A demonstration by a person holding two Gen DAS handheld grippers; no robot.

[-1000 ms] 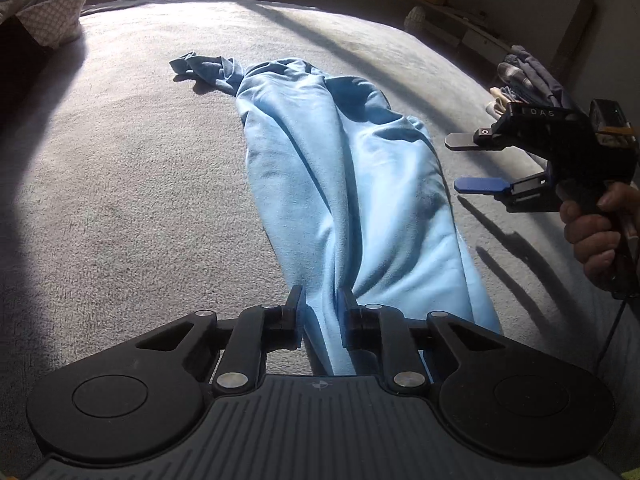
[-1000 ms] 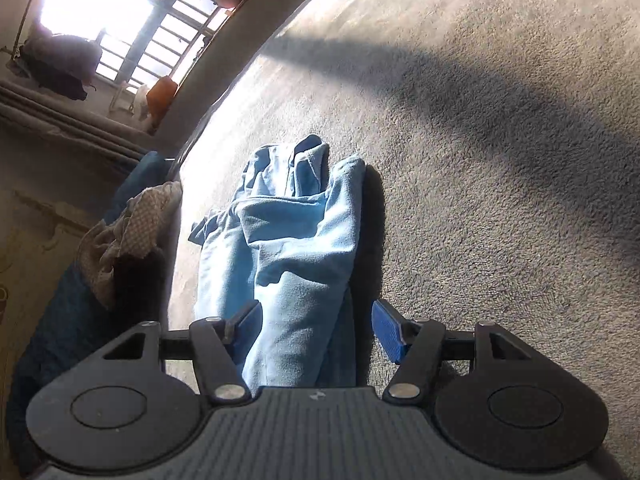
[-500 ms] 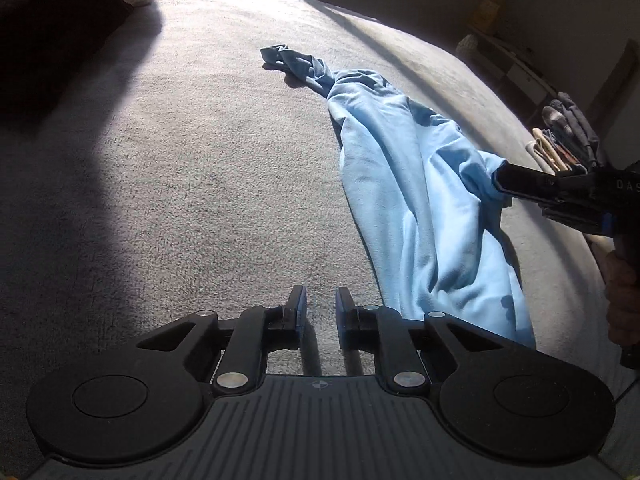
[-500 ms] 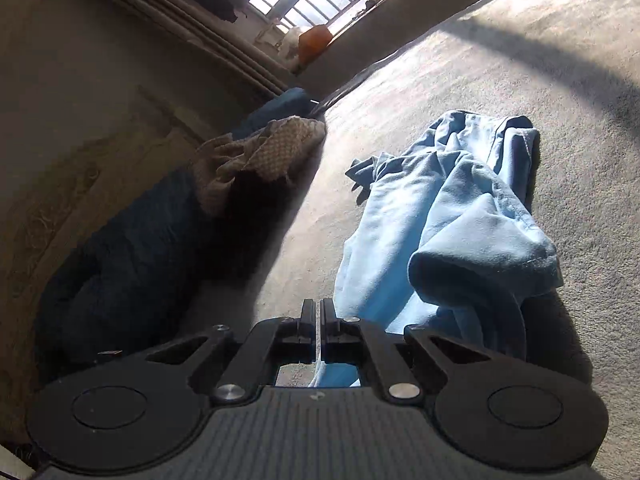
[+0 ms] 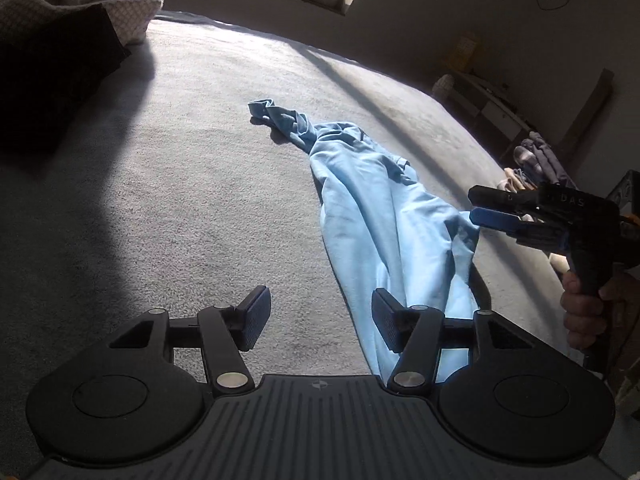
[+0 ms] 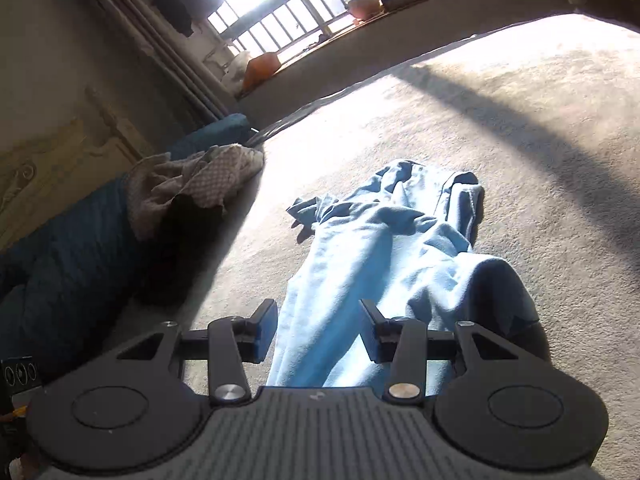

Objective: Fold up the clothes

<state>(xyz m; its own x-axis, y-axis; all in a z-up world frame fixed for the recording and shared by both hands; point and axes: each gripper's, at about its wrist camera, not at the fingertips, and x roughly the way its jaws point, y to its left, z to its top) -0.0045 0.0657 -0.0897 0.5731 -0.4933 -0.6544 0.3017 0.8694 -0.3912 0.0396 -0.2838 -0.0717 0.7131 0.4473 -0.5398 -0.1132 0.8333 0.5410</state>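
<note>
At the bottom of each frame we hold the left tool (image 5: 320,320) and right tool (image 6: 318,330) spread apart, gripping nothing. The long, rumpled light-blue cotton garment (image 5: 384,216) lies bunched lengthwise mid-frame on the grey bed (image 5: 180,184), so we judge spreading or refolding comes next: grasp an edge. Only the right view shows the barred window (image 6: 280,12), upper centre.

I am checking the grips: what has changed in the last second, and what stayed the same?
The left gripper, shut on the light blue garment a second ago, has let go and opened. The right gripper, which was clamped on it half a second ago, has opened too. The garment still lies bunched lengthwise on the grey bedspread.
</note>
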